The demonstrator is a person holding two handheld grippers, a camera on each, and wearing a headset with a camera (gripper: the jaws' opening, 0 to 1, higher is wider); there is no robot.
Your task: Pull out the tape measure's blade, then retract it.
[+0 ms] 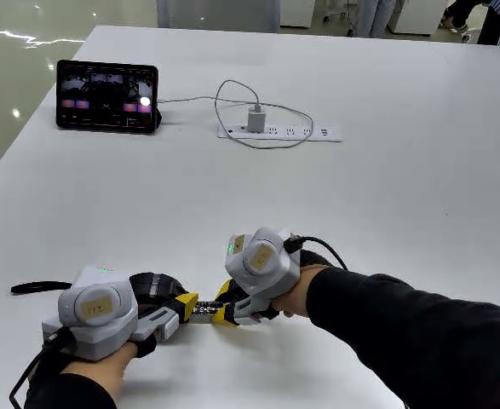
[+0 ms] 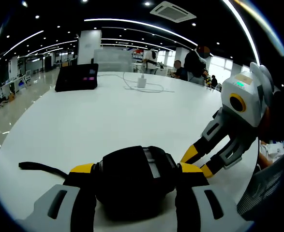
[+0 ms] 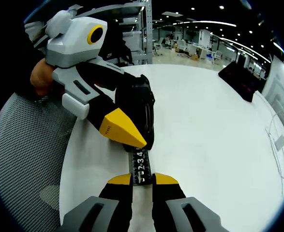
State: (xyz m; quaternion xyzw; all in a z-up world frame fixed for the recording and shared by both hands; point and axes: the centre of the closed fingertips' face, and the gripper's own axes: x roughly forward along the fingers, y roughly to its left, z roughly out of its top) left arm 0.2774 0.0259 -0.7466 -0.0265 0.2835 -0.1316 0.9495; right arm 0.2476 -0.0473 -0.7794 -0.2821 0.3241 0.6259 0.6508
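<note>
The black tape measure [image 1: 153, 290] rests on the white table [image 1: 335, 196], and my left gripper [image 1: 178, 307] is shut on its body. In the left gripper view the case [image 2: 134, 181] sits squeezed between the yellow-tipped jaws of the left gripper [image 2: 137, 169]. A short length of yellow blade [image 1: 203, 310] sticks out toward my right gripper [image 1: 222, 305]. In the right gripper view the right gripper [image 3: 142, 180] is shut on the numbered blade [image 3: 141, 164], a little way from the case [image 3: 139, 108]. The case's black strap [image 1: 41, 287] trails left.
A tablet [image 1: 106, 95] stands at the far left of the table. A white power strip [image 1: 279, 131] with a charger and looped cable lies behind the middle. The table's left edge runs close to the left gripper. People stand far beyond the table.
</note>
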